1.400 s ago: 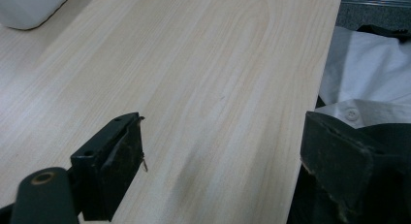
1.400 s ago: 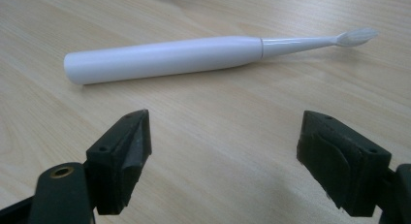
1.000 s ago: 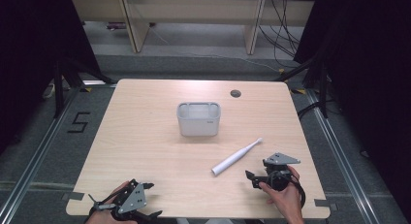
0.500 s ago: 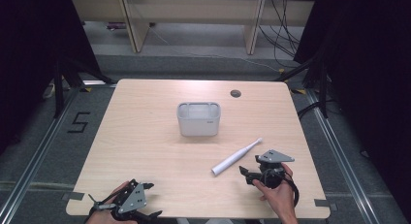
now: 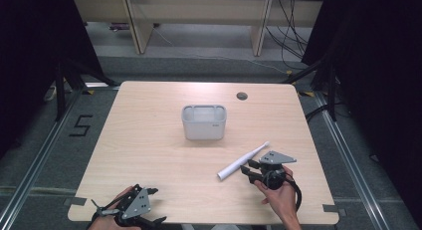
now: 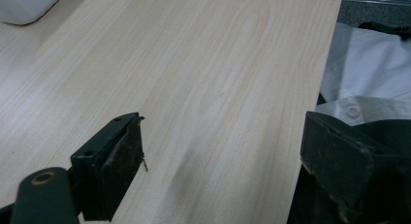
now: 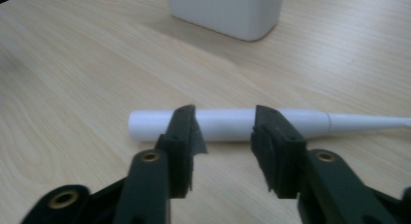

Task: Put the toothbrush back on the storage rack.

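A white electric toothbrush [image 5: 243,161] lies slantwise on the wooden table [image 5: 149,140], its thin head toward the far right. My right gripper [image 5: 248,169] sits low at the handle's near side. In the right gripper view the handle [image 7: 310,123] runs crosswise just past the fingertips of that gripper [image 7: 225,132]. Its jaws have just been closing and stand partly apart, with no pad pressing on the brush. A white rectangular container [image 5: 204,123] stands upright mid-table. My left gripper [image 5: 156,206] rests wide open at the near left edge, nothing between its jaws [image 6: 223,132].
The container's base [image 7: 225,10] stands beyond the brush, and its corner [image 6: 24,3] shows far off in the left gripper view. A round cable hole [image 5: 242,96] sits near the table's far edge. A person's white shirt [image 6: 373,64] lies past the near table edge.
My right hand has slid left and a little forward up to the toothbrush handle, and its jaws have narrowed. The left hand and the container have stayed put.
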